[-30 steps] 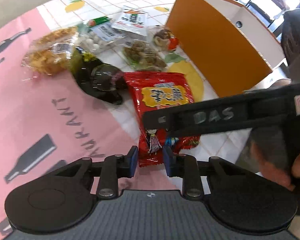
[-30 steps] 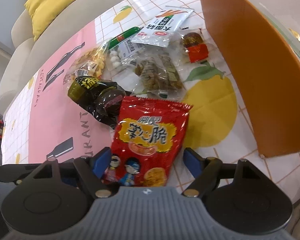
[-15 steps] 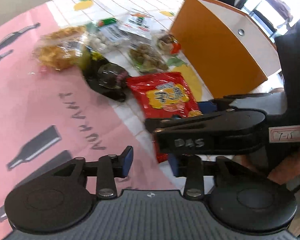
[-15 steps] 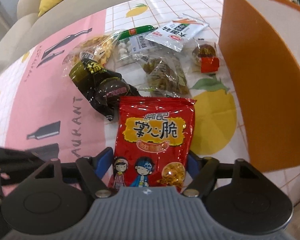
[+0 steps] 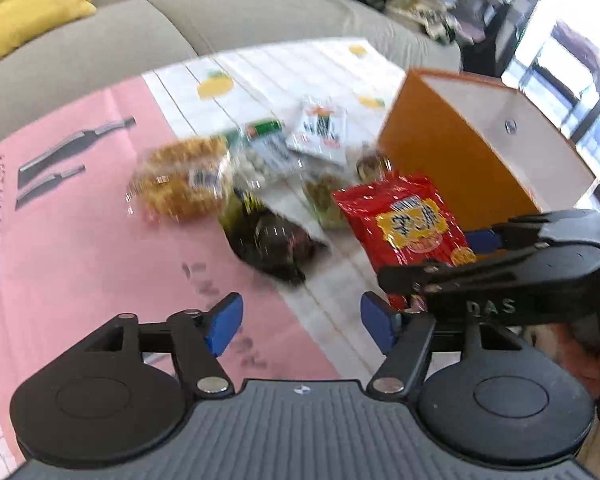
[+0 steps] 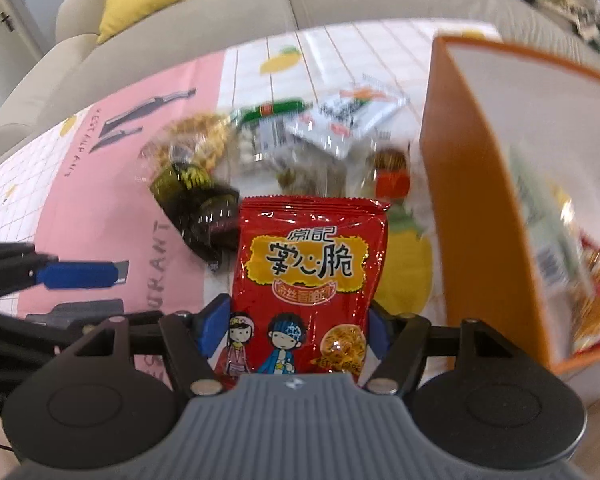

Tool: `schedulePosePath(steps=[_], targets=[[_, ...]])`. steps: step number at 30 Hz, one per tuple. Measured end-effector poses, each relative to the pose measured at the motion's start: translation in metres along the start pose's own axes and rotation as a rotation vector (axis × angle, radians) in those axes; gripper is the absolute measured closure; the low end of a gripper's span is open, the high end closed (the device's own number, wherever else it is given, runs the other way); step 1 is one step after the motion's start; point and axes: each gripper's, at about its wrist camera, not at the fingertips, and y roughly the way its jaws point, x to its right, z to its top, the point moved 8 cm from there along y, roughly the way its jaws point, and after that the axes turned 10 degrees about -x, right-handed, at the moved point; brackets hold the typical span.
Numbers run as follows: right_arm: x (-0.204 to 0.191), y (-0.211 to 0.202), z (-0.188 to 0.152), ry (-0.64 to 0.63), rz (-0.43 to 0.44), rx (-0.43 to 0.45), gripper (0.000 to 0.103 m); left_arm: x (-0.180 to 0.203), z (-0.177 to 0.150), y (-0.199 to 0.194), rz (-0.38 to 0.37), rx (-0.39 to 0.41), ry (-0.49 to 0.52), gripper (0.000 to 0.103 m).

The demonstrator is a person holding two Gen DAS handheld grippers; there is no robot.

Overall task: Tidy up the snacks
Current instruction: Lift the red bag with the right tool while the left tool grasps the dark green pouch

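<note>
Red snack bag (image 6: pixel 306 276) sits pinched in my closing right tool (image 6: pixel 292 330). My left tool (image 5: pixel 302 326) is opening, with nothing between its pads.

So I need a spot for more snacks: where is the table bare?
Free: the pink cloth left of the dark packet, and the white checked cloth towards the sofa. Crowded: the snack pile beside the orange box.

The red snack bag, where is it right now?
The red bag sits between the right gripper's closing jaws, which press its sides, with the orange box to its right and the dark packet to its left.
</note>
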Motion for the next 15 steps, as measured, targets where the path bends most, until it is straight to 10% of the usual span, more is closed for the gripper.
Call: schedulePosePath(steps=[15], targets=[[0.016, -0.001, 0.045, -0.083, 0.015, 0.042, 0.036, -0.031, 0.03, 0.027, -0.017, 0.079, -0.161, 0.015]])
